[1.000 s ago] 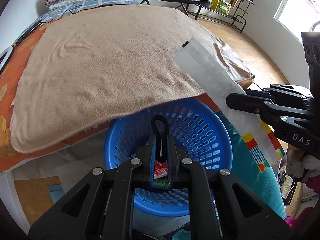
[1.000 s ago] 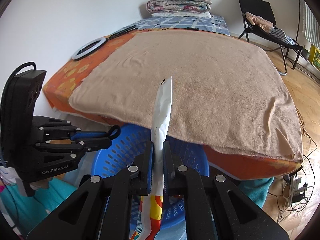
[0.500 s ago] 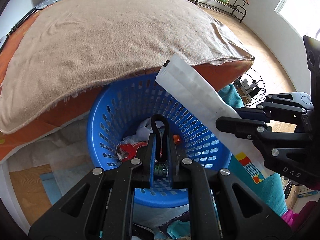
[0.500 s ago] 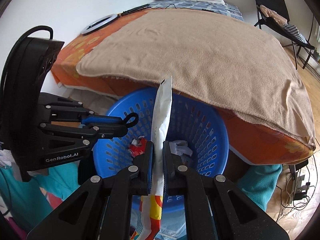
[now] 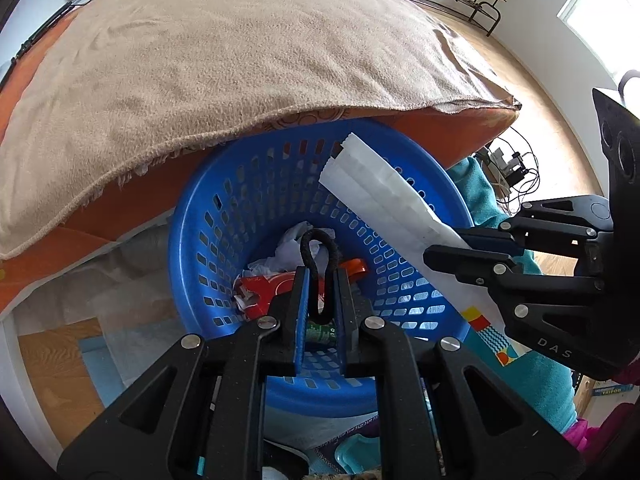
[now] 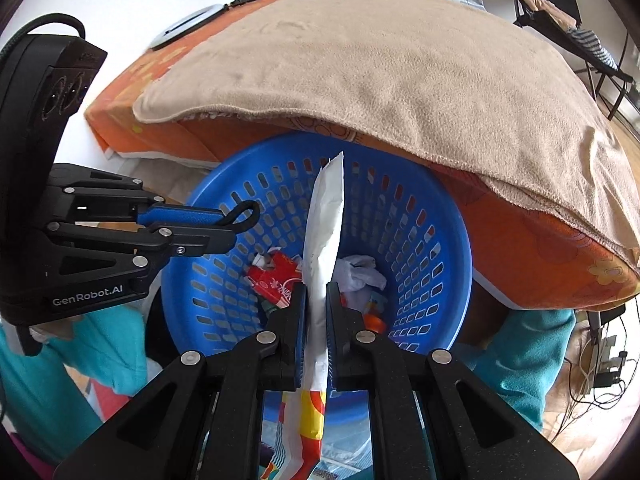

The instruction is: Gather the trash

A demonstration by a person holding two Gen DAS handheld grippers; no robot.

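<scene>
both hand-held grippers over the blue basket (image 5: 436, 196), each with something pinched

right hand-held gripper (image 6: 316, 296) is clamped narrow on a long white wrapper (image 6: 326, 216) with a colourful printed end, held edge-on and poking out over the basket's middle. left hand-held gripper (image 5: 319, 280) is squeezed onto a small black loop (image 5: 318, 248) that sticks up past its tips, also above the basket. down in the basket there's a red carton (image 6: 276, 276), crumpled white paper (image 6: 360, 274) and something orange (image 5: 354, 267). the basket sits tucked against the bed (image 6: 540, 240), right under the overhanging tan blanket (image 5: 224, 60).
</scene>
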